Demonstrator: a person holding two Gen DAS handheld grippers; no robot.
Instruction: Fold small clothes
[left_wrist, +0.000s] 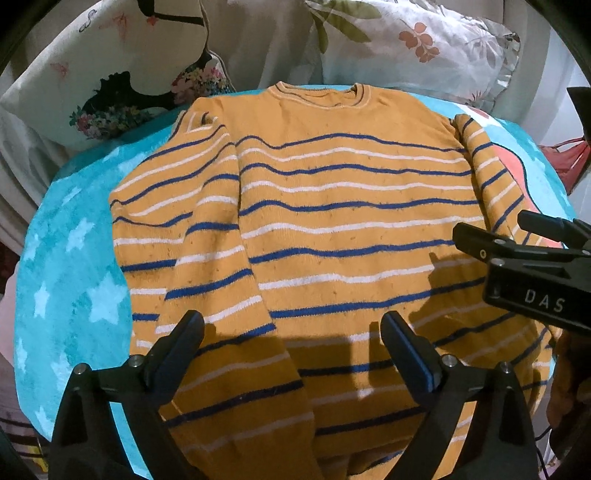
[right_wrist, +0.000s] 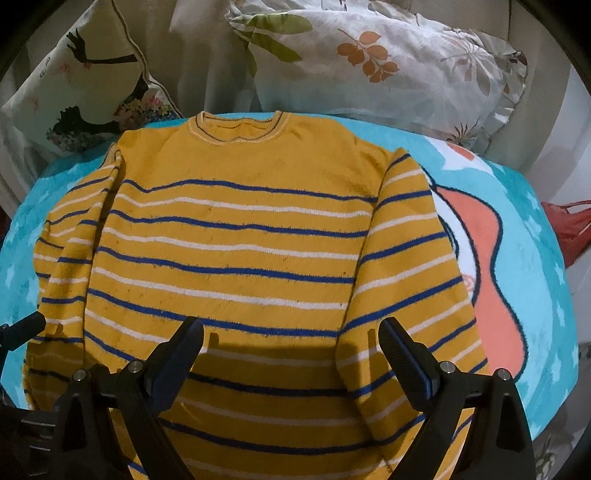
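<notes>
While pillows (right_wrist: 369, 62) flank the blanket (right_wrist: 517, 221) (turquoise), the sweater (right_wrist: 240, 240) lies unobstructed.

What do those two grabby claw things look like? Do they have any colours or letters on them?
Both are black plastic claws with two long fingers each. The left gripper and the right gripper have a blue strip along the inner face of a finger and small silver bolts at the joints. In the left camera's view, the right gripper's body shows white letters "DAS".
</notes>
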